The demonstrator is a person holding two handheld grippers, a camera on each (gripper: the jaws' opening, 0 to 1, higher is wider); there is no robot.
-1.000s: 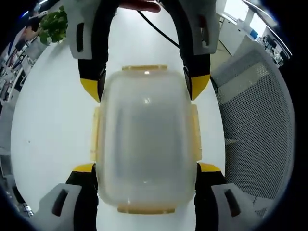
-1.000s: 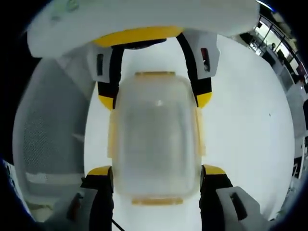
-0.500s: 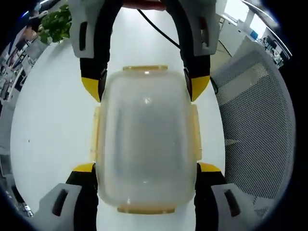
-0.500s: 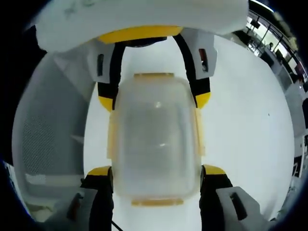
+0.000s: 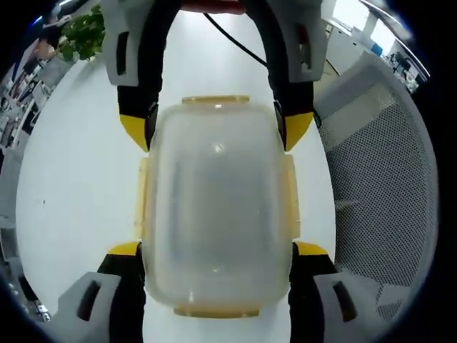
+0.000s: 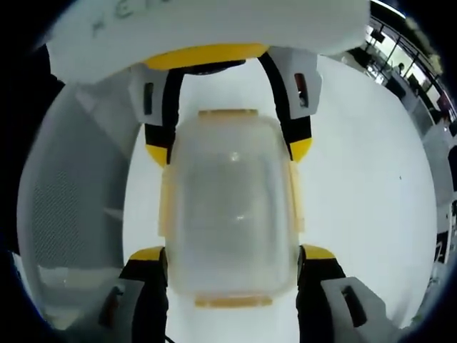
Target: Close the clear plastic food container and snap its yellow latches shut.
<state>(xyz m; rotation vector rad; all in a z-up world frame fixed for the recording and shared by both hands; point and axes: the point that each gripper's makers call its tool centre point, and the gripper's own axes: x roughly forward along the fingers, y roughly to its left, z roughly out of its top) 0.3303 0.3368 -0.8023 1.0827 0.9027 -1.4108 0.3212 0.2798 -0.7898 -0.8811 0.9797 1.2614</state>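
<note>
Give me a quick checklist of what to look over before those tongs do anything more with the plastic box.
1. Lid on the box: ok, it looks seated across the whole top.
2. Left tongs around one end of the box: ok, one jaw on each side.
3. Right tongs around the opposite end: ok, one jaw on each side.
4. Yellow latches snapped shut: cannot tell, they lie along the sides.
5. Box resting on the white table: cannot tell.
6. Black cable away from the box: ok.
</note>
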